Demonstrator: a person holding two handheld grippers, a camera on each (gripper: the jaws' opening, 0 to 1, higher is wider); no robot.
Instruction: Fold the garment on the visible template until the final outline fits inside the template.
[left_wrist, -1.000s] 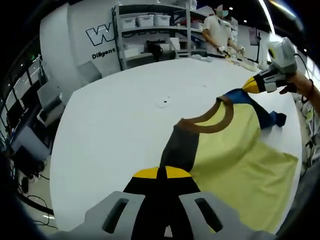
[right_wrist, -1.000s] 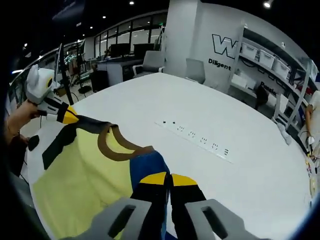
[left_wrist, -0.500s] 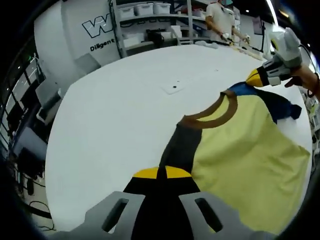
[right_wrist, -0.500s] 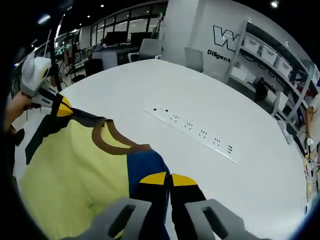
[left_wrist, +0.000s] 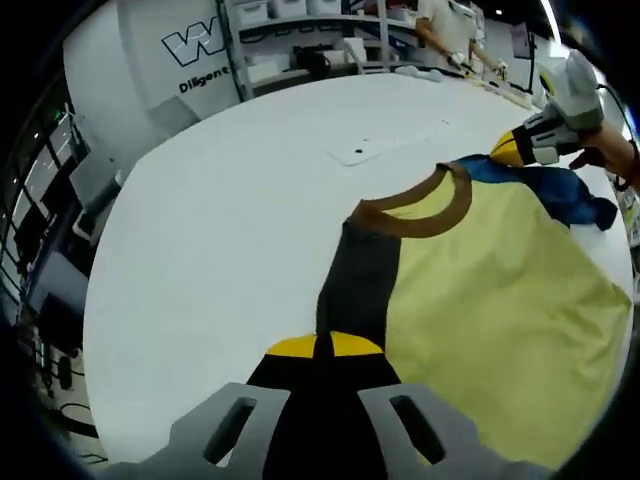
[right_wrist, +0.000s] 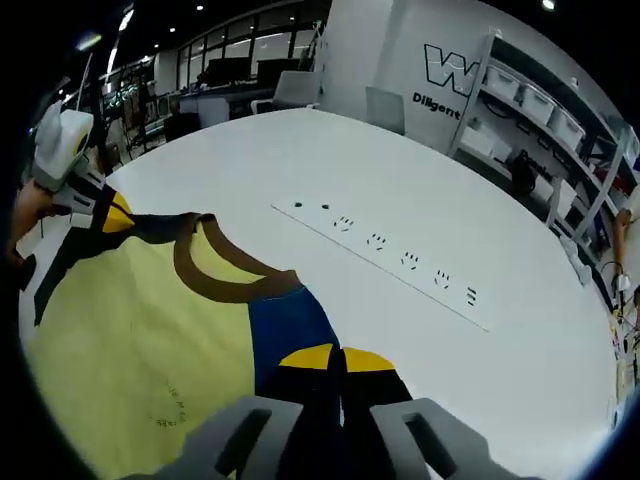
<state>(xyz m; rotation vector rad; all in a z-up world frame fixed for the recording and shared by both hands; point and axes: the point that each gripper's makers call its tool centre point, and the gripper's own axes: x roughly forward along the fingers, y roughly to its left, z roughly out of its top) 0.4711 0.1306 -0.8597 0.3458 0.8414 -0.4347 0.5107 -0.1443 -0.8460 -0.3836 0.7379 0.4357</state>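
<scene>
A yellow T-shirt (left_wrist: 500, 290) with a brown collar (left_wrist: 420, 210) is stretched between my two grippers over the white table (left_wrist: 220, 220). My left gripper (left_wrist: 322, 347) is shut on its black shoulder. My right gripper (right_wrist: 338, 358) is shut on the blue shoulder (right_wrist: 285, 325). In the left gripper view the right gripper (left_wrist: 505, 150) comes in at the upper right, held by a hand, with the blue sleeve bunched behind it. In the right gripper view the left gripper (right_wrist: 112, 215) sits at the far left, and the yellow body (right_wrist: 130, 340) spreads low across the table.
A white strip with small dark marks (right_wrist: 400, 262) runs across the table beyond the collar. Shelves with white bins (right_wrist: 530, 115) and a lettered wall stand behind. A person (left_wrist: 450, 20) works at the table's far side. Chairs (right_wrist: 385, 105) stand by the far edge.
Both grippers keep their hold on the shoulders. The shirt now lies wider and flatter over the table, and the collar reaches further from the near edge.
</scene>
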